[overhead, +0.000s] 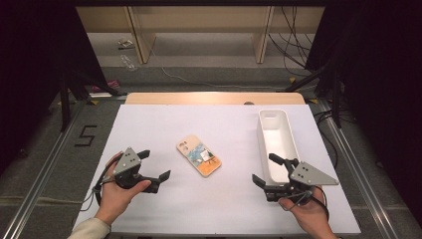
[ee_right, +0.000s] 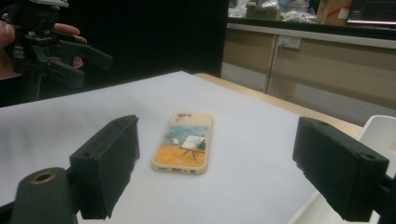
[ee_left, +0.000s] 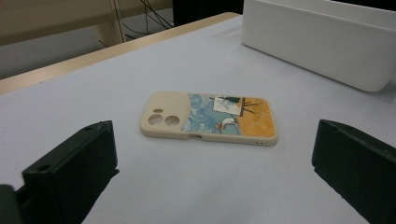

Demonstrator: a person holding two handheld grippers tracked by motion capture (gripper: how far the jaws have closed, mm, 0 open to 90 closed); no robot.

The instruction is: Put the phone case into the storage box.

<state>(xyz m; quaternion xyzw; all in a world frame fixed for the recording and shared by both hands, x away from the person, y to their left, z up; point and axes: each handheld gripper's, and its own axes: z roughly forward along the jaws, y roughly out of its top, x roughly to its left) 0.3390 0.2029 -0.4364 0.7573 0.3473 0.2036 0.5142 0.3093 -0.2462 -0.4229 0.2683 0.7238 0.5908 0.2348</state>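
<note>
Cream silicone with a painted blue-and-orange panel, the phone case [overhead: 198, 156] lies flat, printed side up, near the middle of the white table [overhead: 149, 129], untouched and roughly midway between the two grippers, a position either one could reach. The left gripper [overhead: 155, 166] hovers to the case's left with its jaws spread wide and empty, and the right gripper [overhead: 266, 170] hovers to its right, just beside the near end of the white bin [overhead: 277, 137], jaws likewise spread and holding nothing. Both sets of jaws point inward toward the case, which suggests an approach posture; the bin, well apart from the case at the table's right, is the probable destination.
</note>
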